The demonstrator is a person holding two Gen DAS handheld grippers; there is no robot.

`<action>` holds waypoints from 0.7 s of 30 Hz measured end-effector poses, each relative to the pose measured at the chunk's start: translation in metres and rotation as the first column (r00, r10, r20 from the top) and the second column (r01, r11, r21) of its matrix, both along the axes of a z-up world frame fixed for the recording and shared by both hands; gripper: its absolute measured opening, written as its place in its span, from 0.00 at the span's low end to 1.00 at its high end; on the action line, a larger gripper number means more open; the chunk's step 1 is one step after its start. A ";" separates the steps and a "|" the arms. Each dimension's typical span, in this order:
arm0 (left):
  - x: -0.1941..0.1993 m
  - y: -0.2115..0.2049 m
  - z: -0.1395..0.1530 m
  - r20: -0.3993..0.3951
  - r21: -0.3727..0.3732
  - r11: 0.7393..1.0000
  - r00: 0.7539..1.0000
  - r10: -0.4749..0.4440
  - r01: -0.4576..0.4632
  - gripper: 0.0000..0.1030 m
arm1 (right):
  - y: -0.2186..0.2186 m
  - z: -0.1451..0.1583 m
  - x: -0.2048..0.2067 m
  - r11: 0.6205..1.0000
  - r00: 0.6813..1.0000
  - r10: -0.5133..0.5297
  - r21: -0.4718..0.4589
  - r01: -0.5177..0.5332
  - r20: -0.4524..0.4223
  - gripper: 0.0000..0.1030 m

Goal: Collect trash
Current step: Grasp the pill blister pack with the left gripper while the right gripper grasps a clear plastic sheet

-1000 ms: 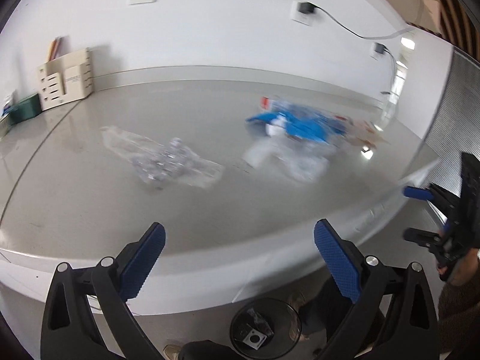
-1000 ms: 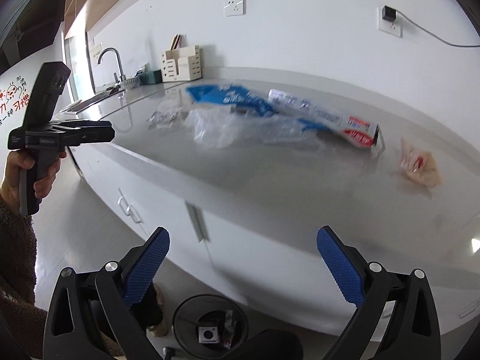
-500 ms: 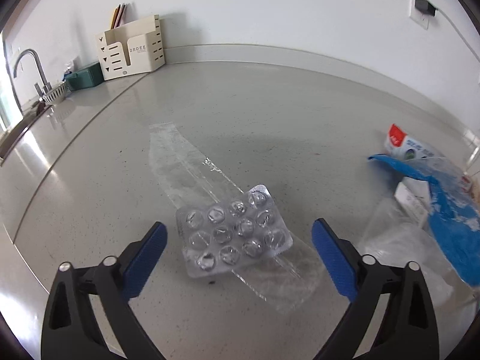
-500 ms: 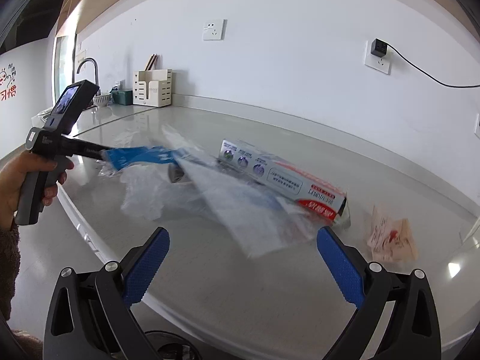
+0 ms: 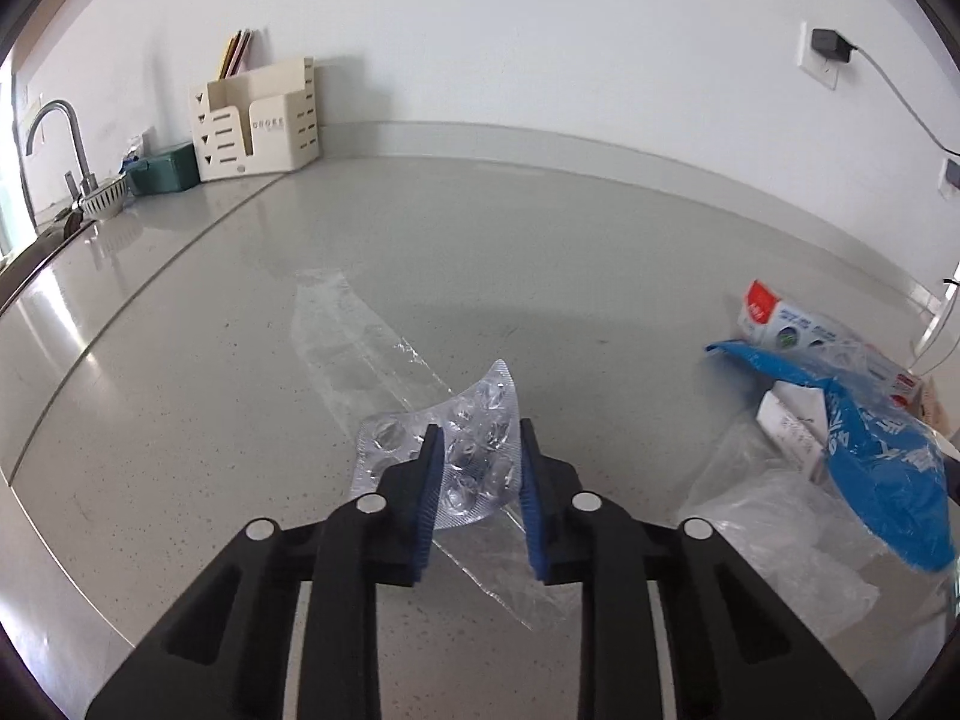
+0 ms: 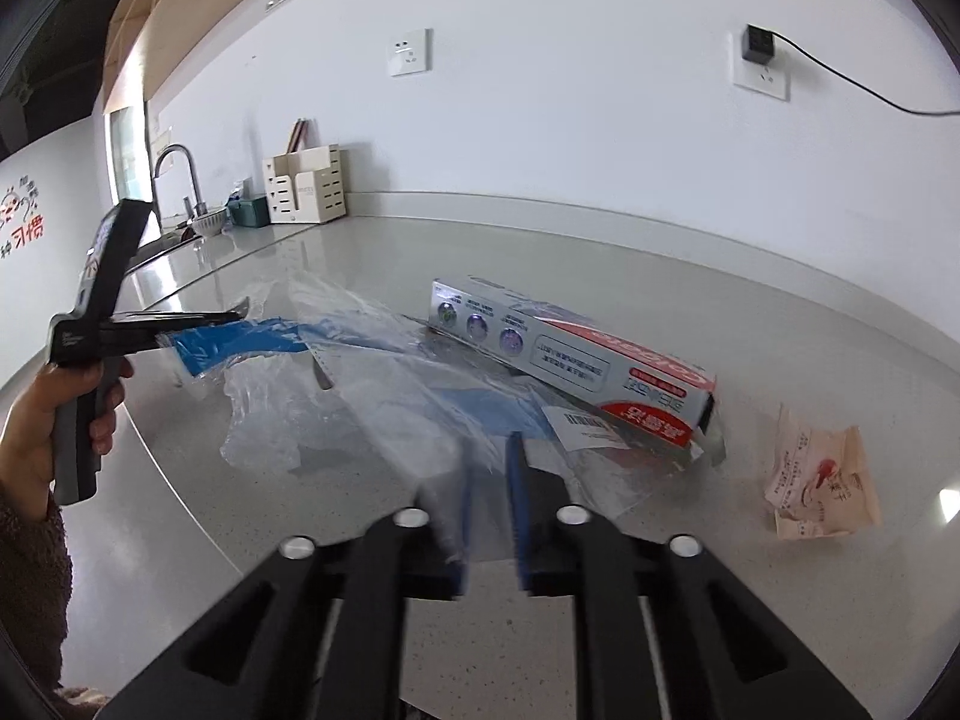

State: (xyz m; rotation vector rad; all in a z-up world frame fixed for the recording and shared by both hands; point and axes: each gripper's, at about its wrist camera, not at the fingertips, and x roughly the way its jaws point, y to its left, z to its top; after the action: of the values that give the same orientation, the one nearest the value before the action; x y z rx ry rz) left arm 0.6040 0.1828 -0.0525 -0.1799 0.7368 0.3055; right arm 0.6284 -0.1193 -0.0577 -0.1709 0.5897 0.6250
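Between your left claw's (image 5: 477,450) blue pads sits an empty blister pack (image 5: 474,438), bent upward, over a clear plastic strip (image 5: 360,342) lying flat ahead. Your right claw (image 6: 486,480) pinches a clear-and-blue bag (image 6: 384,396); just beyond it lies a toothpaste box (image 6: 570,354), and to its right a crumpled wrapper (image 6: 822,480).

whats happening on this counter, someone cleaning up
A person with a set of tongs in each hand is collecting trash off the grey countertop. The left tongs are closed on an empty silver blister pack, bending it. The right tongs are closed on a crumpled clear plastic bag with blue print. A red and silver toothpaste box and a pink crumpled wrapper lie on the counter.
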 end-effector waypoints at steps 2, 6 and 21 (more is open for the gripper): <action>-0.009 0.001 0.005 0.032 -0.039 0.999 0.999 -0.024 0.025 0.19 | -0.009 0.005 -0.002 0.999 1.000 -0.015 0.041 0.014 0.008 0.06; -0.025 0.002 0.016 0.103 -0.081 0.993 0.992 -0.073 0.082 0.12 | -0.025 0.018 -0.005 0.992 0.998 -0.055 0.113 0.051 0.032 0.05; -0.057 0.020 0.031 0.127 -0.063 0.994 0.988 -0.085 0.093 0.73 | -0.052 0.062 -0.044 0.972 0.983 -0.130 0.211 0.101 0.131 0.05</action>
State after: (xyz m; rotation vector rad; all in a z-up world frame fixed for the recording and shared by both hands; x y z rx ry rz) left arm 0.5465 0.2027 -0.0215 -0.2280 0.6308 0.1822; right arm 0.5839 -0.1711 0.0046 0.0112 0.3904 0.5506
